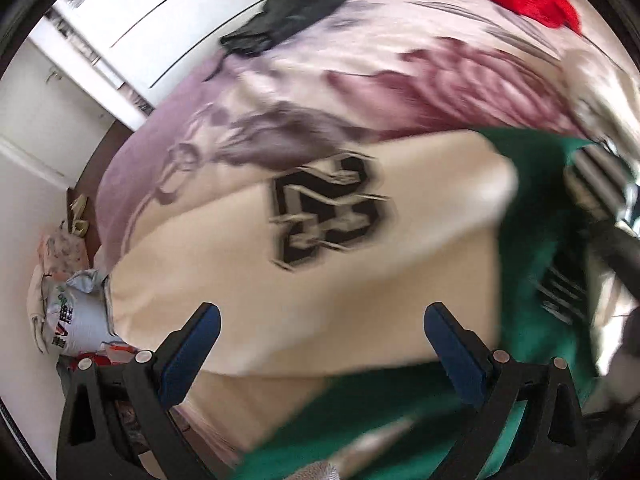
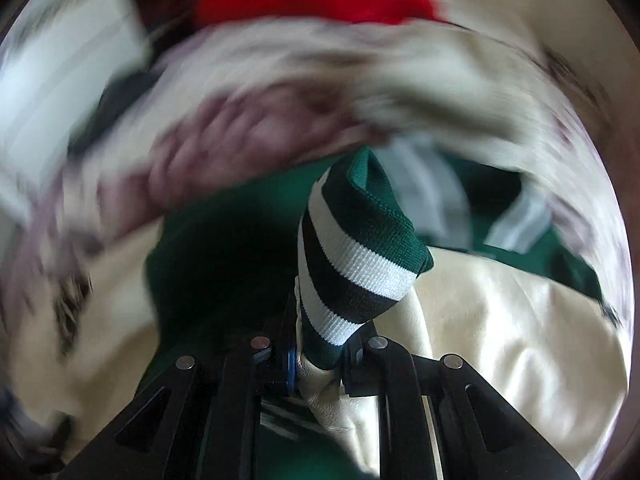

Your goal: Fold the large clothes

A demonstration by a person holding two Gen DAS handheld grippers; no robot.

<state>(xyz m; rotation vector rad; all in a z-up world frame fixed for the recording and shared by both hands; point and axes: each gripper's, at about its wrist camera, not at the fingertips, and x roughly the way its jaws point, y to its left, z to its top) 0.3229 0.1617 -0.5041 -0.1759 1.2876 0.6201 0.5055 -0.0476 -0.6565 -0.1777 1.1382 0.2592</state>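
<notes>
My left gripper (image 1: pixel 320 344) hangs spread wide over the floral bedspread (image 1: pixel 248 120). On it the cream-and-green jacket (image 1: pixel 320 280) lies toward the near edge. My right gripper (image 2: pixel 320 354) is pinching its striped ribbed cuff (image 2: pixel 352 264).

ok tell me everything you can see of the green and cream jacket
The jacket is a varsity-style garment: green body, cream glossy-looking panels, a black-and-white number patch and a ribbed cuff striped green, white and black. It lies spread and rumpled on a floral bedspread. The right gripper is shut on the cuff end with cream fabric, holding it raised. The left gripper is open above the cream panel, not visibly touching it.
</notes>
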